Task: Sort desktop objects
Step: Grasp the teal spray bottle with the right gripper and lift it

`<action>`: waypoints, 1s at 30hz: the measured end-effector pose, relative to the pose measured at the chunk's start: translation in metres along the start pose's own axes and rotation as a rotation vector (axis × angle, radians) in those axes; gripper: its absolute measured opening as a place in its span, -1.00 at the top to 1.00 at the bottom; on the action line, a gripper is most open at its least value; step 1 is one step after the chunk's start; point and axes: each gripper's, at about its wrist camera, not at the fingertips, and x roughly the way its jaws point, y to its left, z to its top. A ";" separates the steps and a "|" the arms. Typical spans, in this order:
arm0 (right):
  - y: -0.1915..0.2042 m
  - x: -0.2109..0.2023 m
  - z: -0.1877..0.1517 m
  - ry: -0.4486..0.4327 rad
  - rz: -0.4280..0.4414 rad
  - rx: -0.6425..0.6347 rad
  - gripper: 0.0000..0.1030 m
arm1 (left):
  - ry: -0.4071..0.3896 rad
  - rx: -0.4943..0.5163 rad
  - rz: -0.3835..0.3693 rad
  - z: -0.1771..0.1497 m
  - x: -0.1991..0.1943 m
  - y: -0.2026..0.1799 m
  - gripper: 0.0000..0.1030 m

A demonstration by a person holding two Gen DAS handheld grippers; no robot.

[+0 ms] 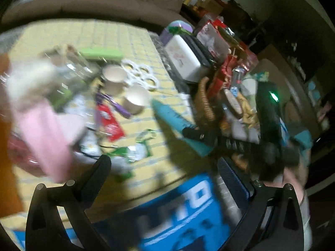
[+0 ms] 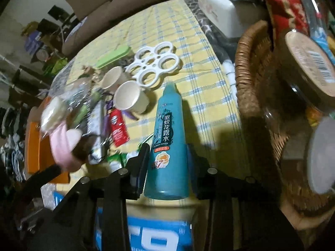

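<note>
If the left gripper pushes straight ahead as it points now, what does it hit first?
Probably the yellow checked tablecloth just ahead of the open left gripper, near the torn green-and-white wrappers. The view is blurred, so depth is uncertain. The blue box lies under its fingers.

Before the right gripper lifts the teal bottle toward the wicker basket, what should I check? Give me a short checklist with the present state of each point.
1. Right gripper closed on the teal bottle: ok, pads on both sides.
2. Grip firm enough: cannot tell.
3. Paper cups clear of the bottle: ok, apart.
4. Free space in the wicker basket: not ok, jars fill it.
5. Left gripper out of the way: ok, open, empty.
</note>
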 end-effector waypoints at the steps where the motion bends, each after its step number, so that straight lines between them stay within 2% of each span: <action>1: 0.000 -0.006 -0.005 0.003 0.019 -0.001 0.36 | 0.022 -0.052 -0.022 0.001 0.009 0.000 -1.00; 3: -0.003 -0.014 -0.011 0.000 0.022 0.004 0.37 | 0.035 -0.186 -0.102 0.002 0.020 0.007 -1.00; 4: -0.005 -0.018 -0.016 0.004 0.052 0.009 0.37 | 0.048 -0.254 -0.142 0.001 0.027 0.010 -1.00; 5: -0.009 -0.021 -0.022 0.009 0.066 0.024 0.37 | 0.057 -0.303 -0.155 -0.001 0.032 0.012 -1.00; 7: -0.010 -0.028 -0.033 0.003 0.071 0.019 0.37 | 0.072 -0.345 -0.167 -0.007 0.041 0.010 -1.00; 12: -0.008 -0.048 -0.069 -0.018 0.150 0.011 0.38 | 0.116 -0.449 -0.204 -0.023 0.063 0.005 -1.00; 14: -0.004 -0.053 -0.083 -0.034 0.174 0.002 0.41 | 0.114 -0.446 -0.201 -0.024 0.064 0.000 -1.00; 16: 0.001 -0.058 -0.095 -0.060 0.181 -0.011 0.47 | 0.153 -0.469 -0.212 -0.025 0.070 -0.005 -0.98; 18: 0.006 -0.058 -0.103 -0.063 0.183 -0.025 0.54 | 0.176 -0.457 -0.214 -0.024 0.074 -0.010 -0.81; 20: 0.010 -0.056 -0.112 -0.055 0.189 -0.038 0.65 | 0.185 -0.453 -0.209 -0.026 0.075 -0.010 -0.22; 22: 0.012 -0.051 -0.119 -0.055 0.171 -0.059 0.69 | 0.213 -0.450 -0.205 -0.028 0.077 -0.007 0.09; 26: 0.008 -0.038 -0.127 -0.033 0.134 -0.053 0.69 | 0.283 -0.401 -0.146 -0.028 0.087 -0.006 0.08; 30: 0.002 -0.036 -0.132 -0.055 0.141 -0.035 0.69 | 0.306 -0.272 -0.074 -0.025 0.091 -0.022 -0.10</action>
